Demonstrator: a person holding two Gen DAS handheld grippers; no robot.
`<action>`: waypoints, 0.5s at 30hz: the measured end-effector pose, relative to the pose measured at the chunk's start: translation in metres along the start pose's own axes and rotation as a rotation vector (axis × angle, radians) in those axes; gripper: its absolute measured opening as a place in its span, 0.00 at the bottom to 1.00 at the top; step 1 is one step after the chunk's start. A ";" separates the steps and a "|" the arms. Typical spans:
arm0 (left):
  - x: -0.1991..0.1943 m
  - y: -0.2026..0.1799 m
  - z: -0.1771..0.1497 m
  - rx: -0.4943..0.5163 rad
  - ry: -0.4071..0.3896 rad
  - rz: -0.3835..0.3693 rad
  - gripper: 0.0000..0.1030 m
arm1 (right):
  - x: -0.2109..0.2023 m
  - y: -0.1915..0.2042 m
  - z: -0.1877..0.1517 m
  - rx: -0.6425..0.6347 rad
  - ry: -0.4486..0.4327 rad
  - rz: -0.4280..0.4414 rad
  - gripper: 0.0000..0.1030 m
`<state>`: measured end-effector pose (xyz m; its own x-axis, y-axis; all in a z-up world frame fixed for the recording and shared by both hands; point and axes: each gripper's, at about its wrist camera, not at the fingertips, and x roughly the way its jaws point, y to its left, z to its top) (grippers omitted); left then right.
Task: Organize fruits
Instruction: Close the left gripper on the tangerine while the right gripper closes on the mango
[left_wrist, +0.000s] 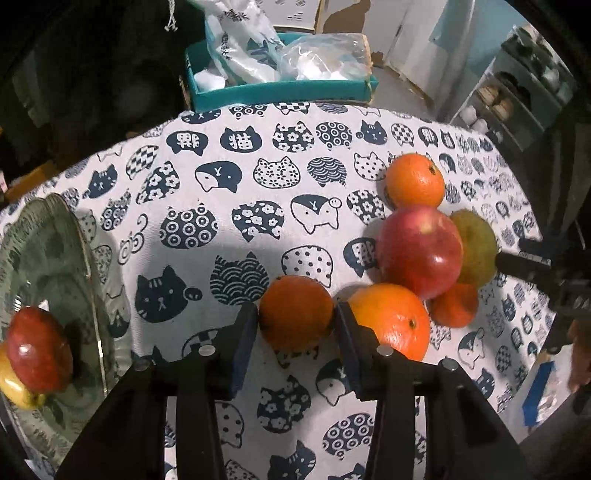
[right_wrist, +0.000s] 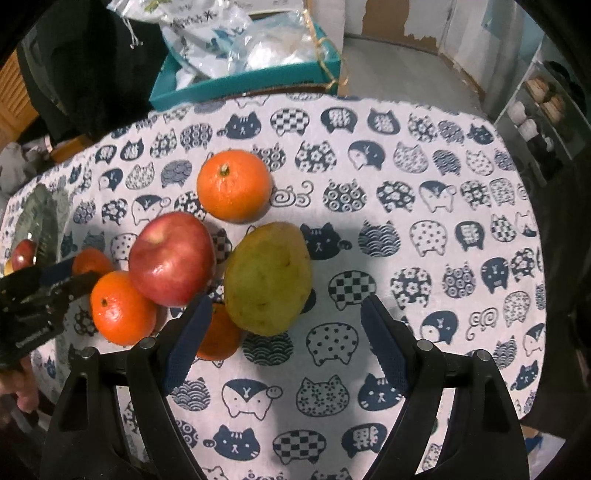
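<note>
Cat-print cloth covers the worktop (left_wrist: 221, 229), with a teal box (left_wrist: 280, 88) of plastic bags at its far edge. From the left wrist, the left gripper (left_wrist: 295, 317) has its jaws clamped on a small orange (left_wrist: 295, 312), pads pressed to both sides, just beside the fruit pile. Centre of that pile is the red apple (left_wrist: 421, 251): a second orange (left_wrist: 393, 319) sits in front of it, a third orange (left_wrist: 414, 181) behind it, a green pear (left_wrist: 478, 247) to its right. Well left of the apple, a glass plate (left_wrist: 44, 229) holds another red apple (left_wrist: 37, 354).

Over to the right wrist: the right gripper (right_wrist: 284, 325) hangs above the cloth, jaws spread wide, gripping nothing. The pear (right_wrist: 267, 278) lies just beyond the fingertips, right beside the red apple (right_wrist: 171, 258). A mandarin (right_wrist: 218, 332) peeks out under the left finger (right_wrist: 188, 339).
</note>
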<state>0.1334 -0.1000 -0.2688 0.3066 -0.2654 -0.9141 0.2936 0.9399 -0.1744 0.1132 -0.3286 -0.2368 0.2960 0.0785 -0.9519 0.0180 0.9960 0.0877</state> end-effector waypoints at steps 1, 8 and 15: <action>0.002 0.002 0.001 -0.019 0.001 -0.013 0.44 | 0.003 0.000 0.000 0.001 0.005 -0.001 0.80; 0.009 0.011 0.004 -0.092 0.008 -0.077 0.46 | 0.023 -0.001 0.005 0.014 0.036 0.009 0.80; 0.008 0.003 0.006 -0.050 -0.001 -0.045 0.41 | 0.043 -0.005 0.011 0.038 0.059 0.060 0.79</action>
<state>0.1420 -0.1011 -0.2745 0.2952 -0.3075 -0.9046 0.2618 0.9366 -0.2329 0.1366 -0.3305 -0.2747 0.2409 0.1417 -0.9601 0.0380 0.9872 0.1552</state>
